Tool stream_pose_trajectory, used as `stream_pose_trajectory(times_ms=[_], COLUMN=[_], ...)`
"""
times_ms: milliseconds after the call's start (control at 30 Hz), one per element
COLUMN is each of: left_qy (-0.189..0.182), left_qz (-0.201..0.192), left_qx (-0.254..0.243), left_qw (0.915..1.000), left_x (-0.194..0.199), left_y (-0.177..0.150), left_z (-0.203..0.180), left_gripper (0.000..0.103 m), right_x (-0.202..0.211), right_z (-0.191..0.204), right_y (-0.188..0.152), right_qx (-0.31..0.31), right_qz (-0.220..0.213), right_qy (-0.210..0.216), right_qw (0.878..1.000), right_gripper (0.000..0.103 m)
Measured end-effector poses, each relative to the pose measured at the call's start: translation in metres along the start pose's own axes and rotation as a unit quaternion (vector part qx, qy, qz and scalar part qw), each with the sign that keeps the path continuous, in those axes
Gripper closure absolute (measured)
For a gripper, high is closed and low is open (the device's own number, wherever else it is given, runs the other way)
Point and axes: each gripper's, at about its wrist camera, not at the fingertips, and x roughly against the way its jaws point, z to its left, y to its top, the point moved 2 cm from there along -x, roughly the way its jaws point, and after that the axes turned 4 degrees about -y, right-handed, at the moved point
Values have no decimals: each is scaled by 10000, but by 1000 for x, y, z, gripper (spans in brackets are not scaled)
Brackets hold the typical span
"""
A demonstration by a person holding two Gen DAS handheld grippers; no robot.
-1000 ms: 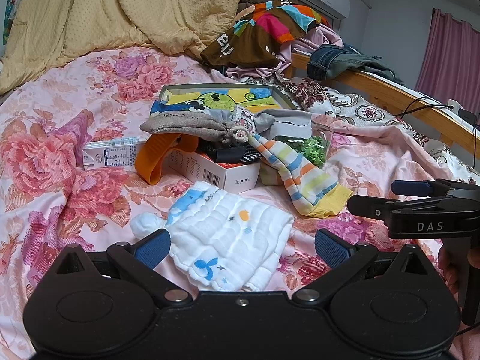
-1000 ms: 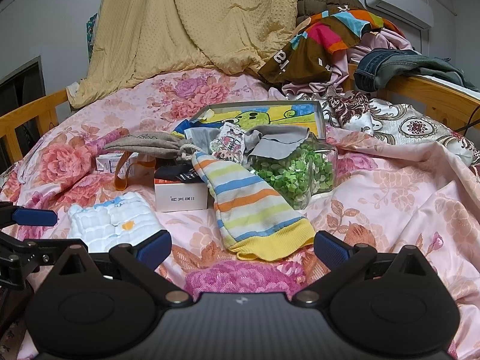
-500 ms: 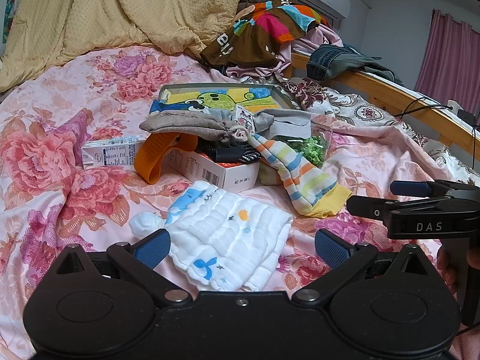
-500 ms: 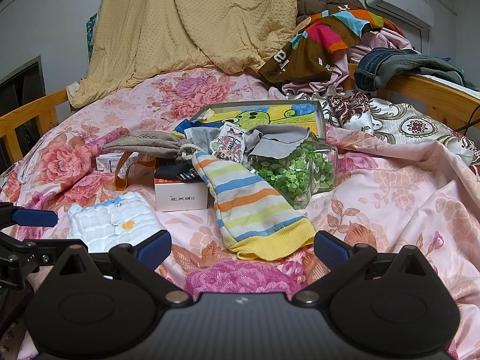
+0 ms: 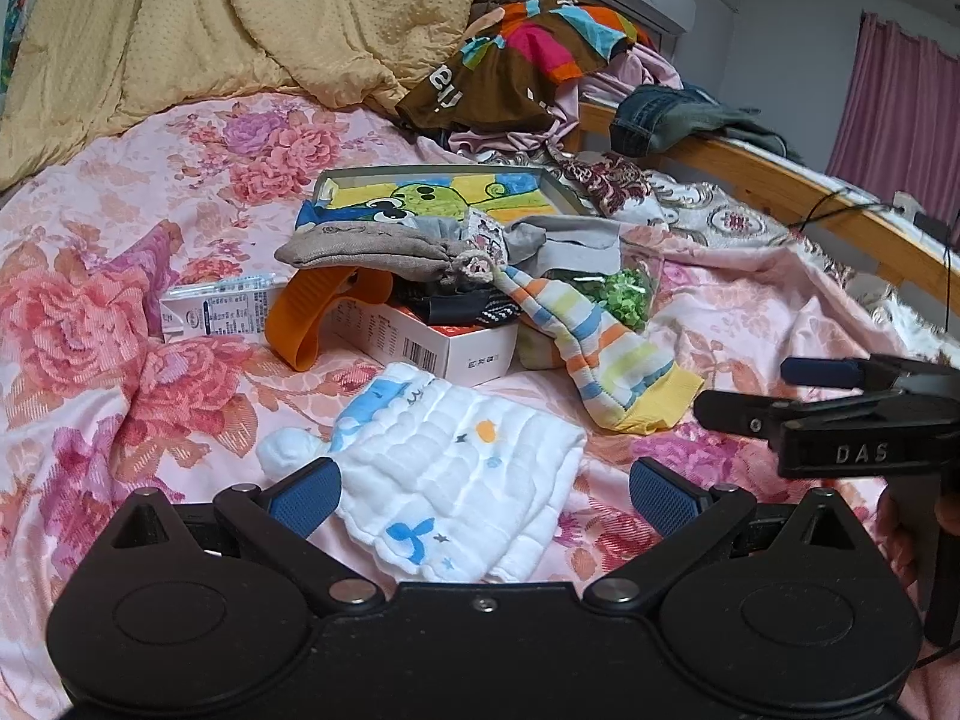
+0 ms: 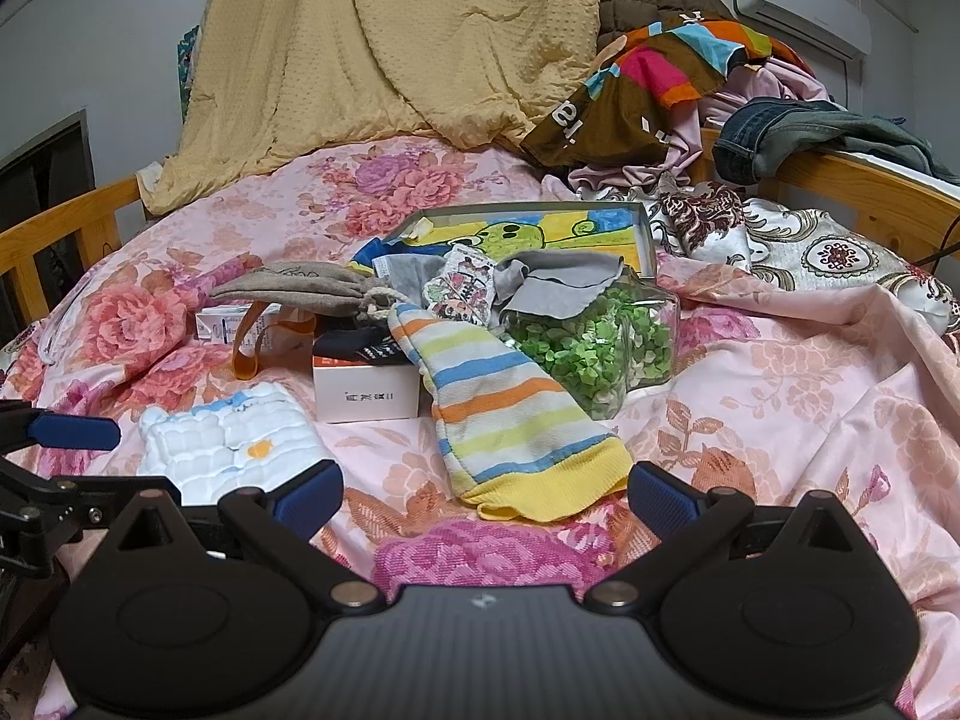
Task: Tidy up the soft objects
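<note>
The left gripper (image 5: pixel 480 489) hovers low over the floral bedspread (image 5: pixel 90 324) with its jaws spread wide and nothing between them; the white muslin cloth (image 5: pixel 456 468) lies flat on the bed right in the gap, its near edge running under the gripper body and its left corner just beside the left blue pad. The right gripper (image 6: pixel 483 492) is likewise wide open and empty, poised above the yellow cuff of the striped sock (image 6: pixel 510 414), which drapes down from the heap toward the near edge of the bed. In the left view the right gripper (image 5: pixel 798 387) shows from the side, off to the right, near the sock's cuff but apart from it. Behind the two soft pieces sits the clutter — a white carton (image 5: pixel 432 342) just beyond the cloth's far edge, an orange strap (image 5: pixel 306 318) looping beside it, a small printed box (image 5: pixel 216 312) further left, and a grey drawstring pouch (image 5: pixel 366 249) resting on top. A glass jar of green bits (image 6: pixel 600 342) lies touching the sock's right side, with a grey cloth (image 6: pixel 558 282) across it, and a shallow tray with a cartoon picture (image 6: pixel 645 234) stands behind. Open bedspread lies to the right of the sock and jar, up to the wooden rail (image 6: pixel 870 198); left of the muslin cloth there is bare floral fabric too.
</note>
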Motion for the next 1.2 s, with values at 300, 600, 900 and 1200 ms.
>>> stream_pose_trajectory(times_ms=[300,600,900,1200], left_qy=[271,247,36,52], left_qz=[301,585,937,1268], left_qx=[-732,-1000,-1136,-1350], left_qw=[9965,9930,9891,9827], left_x=[-19,-40,-61,-77], left_y=[1,12,19,15], left_z=[-1,12,12,5], left_gripper=[1,1,6,4], right_x=[-21,-66,-104,-132], right_z=[0,3,-2,-21], right_y=[20,40,46,46], right_qx=[259,840,716,59], right_qz=[136,269,518,863], right_qy=[-37,263,655,695], right_qw=[9996,9958,9939,9938], right_gripper=[0,0,0,1])
